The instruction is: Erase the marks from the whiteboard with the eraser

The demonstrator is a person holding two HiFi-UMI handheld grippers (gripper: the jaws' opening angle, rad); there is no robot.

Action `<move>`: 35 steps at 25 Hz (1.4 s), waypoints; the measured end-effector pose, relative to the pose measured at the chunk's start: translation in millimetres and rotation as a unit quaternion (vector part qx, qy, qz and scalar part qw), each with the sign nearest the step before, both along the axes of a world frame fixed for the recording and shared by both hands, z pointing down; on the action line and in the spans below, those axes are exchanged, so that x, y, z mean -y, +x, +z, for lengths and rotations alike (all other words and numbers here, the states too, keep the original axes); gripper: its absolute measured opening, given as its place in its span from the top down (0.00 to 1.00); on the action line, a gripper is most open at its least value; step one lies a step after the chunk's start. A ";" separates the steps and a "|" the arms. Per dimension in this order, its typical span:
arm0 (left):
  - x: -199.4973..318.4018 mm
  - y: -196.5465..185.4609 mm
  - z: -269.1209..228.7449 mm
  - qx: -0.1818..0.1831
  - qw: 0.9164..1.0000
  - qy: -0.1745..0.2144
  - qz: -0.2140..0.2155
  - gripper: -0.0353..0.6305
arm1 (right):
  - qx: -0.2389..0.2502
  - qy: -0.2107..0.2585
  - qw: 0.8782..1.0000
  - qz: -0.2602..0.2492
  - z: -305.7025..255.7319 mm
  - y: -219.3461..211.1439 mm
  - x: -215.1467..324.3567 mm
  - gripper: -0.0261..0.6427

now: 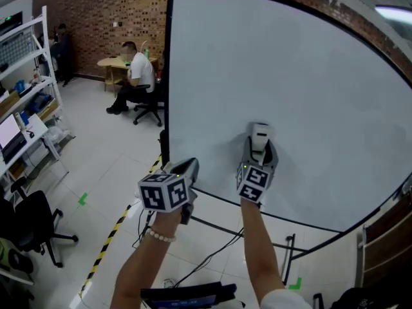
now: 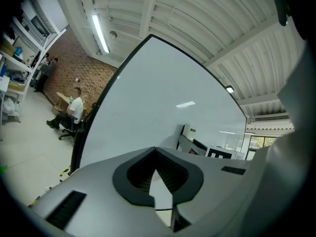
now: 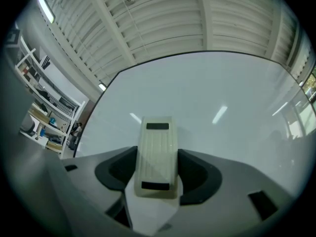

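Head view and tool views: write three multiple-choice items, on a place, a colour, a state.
1. The eraser is: A in the left tool; B in the right tool, against the whiteboard; C on the floor.
2. The eraser is: A red; B black; C off-white.
3. The left tool is: A shut, empty; B open; C gripping the eraser.
Answers: B, its view shows the jaws on the eraser; C, pale body in both views; A, its jaw tips meet with nothing between.
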State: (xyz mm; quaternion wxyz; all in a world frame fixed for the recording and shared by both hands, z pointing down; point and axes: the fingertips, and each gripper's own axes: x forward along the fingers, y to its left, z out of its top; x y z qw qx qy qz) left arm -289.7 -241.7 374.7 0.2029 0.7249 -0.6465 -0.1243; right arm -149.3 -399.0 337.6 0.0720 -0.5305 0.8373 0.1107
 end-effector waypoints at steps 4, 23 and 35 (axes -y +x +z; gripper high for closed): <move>-12.0 -38.7 5.2 -0.002 1.000 -0.005 -0.015 0.96 | -0.007 0.004 1.000 -0.014 2.5 -49.3 -7.7 0.55; -47.0 -156.9 27.7 -0.007 0.999 -0.016 -0.040 0.96 | -0.126 0.022 0.992 -0.023 45.6 -251.0 -32.2 0.55; -57.6 -182.2 48.0 -0.036 0.998 -0.021 -0.049 0.96 | -0.201 0.004 0.978 -0.057 94.4 -319.8 -43.1 0.55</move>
